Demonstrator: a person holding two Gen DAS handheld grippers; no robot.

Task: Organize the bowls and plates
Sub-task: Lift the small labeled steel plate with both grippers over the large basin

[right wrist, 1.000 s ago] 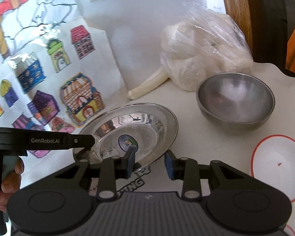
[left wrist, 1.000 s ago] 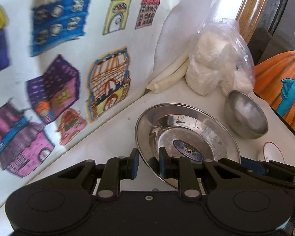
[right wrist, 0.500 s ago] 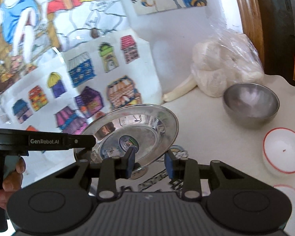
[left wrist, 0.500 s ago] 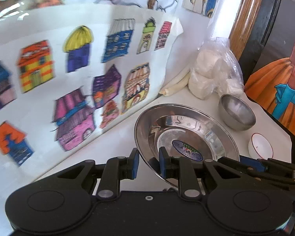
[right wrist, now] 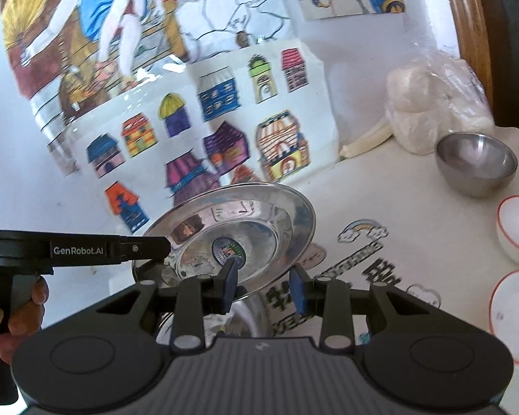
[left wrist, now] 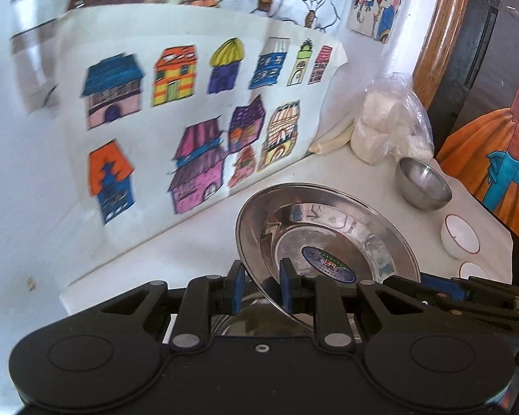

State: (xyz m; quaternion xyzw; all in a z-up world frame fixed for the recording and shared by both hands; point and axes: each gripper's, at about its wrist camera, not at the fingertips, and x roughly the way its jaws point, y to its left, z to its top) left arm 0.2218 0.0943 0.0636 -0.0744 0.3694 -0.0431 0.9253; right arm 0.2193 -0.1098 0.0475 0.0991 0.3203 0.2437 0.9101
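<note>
A steel plate (right wrist: 231,235) is held tilted above the white table (right wrist: 380,190), gripped by both tools. Its near rim is pinched between the narrow jaws of the left gripper (left wrist: 259,285); the right gripper (right wrist: 263,285) appears clamped on the opposite rim, though contact is partly hidden. A steel bowl (right wrist: 475,164) and two white bowls (right wrist: 517,230) are set well apart to the right.

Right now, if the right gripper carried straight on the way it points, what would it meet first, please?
Most likely the steel plate held between its fingers, which fills the line ahead; beyond that, probably the house drawings, though depth is unclear.
</note>
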